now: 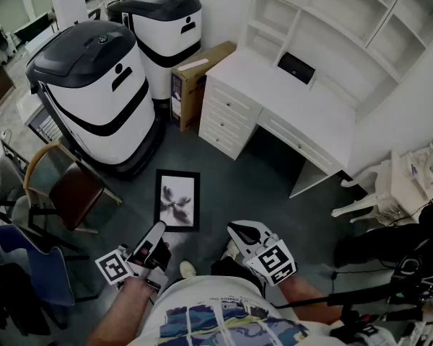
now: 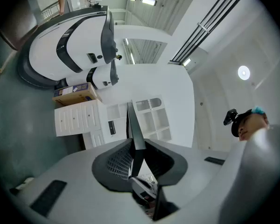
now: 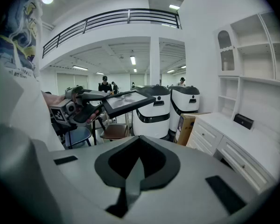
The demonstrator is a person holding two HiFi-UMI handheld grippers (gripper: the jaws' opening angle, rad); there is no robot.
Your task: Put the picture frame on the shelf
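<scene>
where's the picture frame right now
Head view, lower centre: the picture frame is gripped by its near edge in the left gripper, with the brown chair to its left and the white desk beyond.

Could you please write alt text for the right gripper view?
The left gripper holds a black picture frame almost level in the air. Behind it stand two white machines; a white desk with shelves fills the picture's right. The right gripper, in the foreground, is shut and empty.
</scene>
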